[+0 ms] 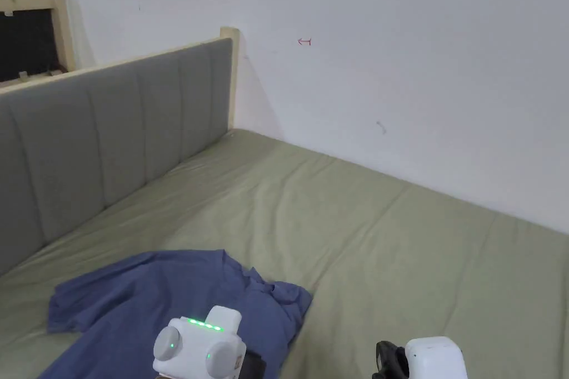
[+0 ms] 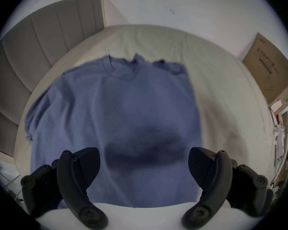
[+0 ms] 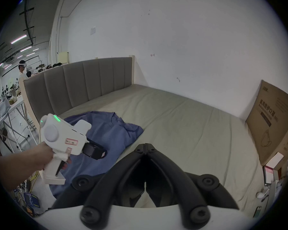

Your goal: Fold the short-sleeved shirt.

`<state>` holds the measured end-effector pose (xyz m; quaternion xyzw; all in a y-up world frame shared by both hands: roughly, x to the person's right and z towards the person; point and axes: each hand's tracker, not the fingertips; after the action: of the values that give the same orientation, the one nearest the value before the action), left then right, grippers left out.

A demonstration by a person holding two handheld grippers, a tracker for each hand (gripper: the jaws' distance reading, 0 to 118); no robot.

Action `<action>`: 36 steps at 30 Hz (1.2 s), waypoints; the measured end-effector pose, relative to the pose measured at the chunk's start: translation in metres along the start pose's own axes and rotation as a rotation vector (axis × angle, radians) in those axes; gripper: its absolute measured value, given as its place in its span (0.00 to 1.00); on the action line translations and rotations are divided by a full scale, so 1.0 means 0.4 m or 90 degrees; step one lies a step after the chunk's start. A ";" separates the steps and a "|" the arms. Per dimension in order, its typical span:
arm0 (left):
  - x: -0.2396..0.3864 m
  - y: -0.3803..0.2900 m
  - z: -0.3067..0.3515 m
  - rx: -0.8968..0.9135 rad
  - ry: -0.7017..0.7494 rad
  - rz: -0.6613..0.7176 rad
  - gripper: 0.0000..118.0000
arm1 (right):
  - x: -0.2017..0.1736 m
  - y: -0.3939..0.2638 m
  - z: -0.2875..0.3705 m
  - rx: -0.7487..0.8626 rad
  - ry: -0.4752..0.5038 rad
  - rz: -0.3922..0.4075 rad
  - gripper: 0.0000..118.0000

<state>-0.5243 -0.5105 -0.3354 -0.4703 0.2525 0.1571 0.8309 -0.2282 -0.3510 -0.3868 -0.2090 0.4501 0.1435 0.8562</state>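
Headboard (image 1: 111, 130): grey padded panels in a pale wood frame are seen along the left side of the bed, against the white wall (image 1: 417, 63).
Shirt (image 1: 166, 297): a blue short-sleeved shirt is laid on the left part of the bed, near the headboard; the collar end is turned away from the person, one sleeve is spread toward the headboard, and the cloth at the other shoulder is bunched and wrinkled. It is not folded.
Left gripper (image 2: 144, 165): it is held above the lower part of the shirt, and its jaws are spread wide with nothing between them; a dark shadow is cast on the cloth under them. In the right gripper view its white body is seen gripped by a hand (image 3: 40, 157).
Bed (image 1: 389, 241): the mattress is covered by an olive-green sheet with shallow creases; the part right of the shirt is bare.
Right gripper (image 3: 145, 146): it is held over the sheet just right of the shirt, and its jaw tips are pressed together with nothing caught between them.
Box (image 3: 273, 125): a brown cardboard box is stood on edge against the wall at the far right of the bed.
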 end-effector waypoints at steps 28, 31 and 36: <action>0.761 0.002 0.418 0.271 -0.322 -0.188 0.03 | 0.363 -0.116 0.432 0.027 -0.184 -0.120 0.00; 0.935 -0.046 0.471 0.275 -0.399 -0.239 0.03 | 0.439 -0.147 0.526 0.035 -0.230 -0.141 0.00; 1.161 -0.177 0.385 0.151 -0.419 -0.307 0.03 | 0.540 -0.214 0.644 0.031 -0.296 -0.166 0.00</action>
<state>-0.0647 -0.4030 -0.4830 -0.3417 -0.1274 0.0698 0.9285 0.1116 -0.2875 -0.4159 -0.2065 0.2137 0.0651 0.9526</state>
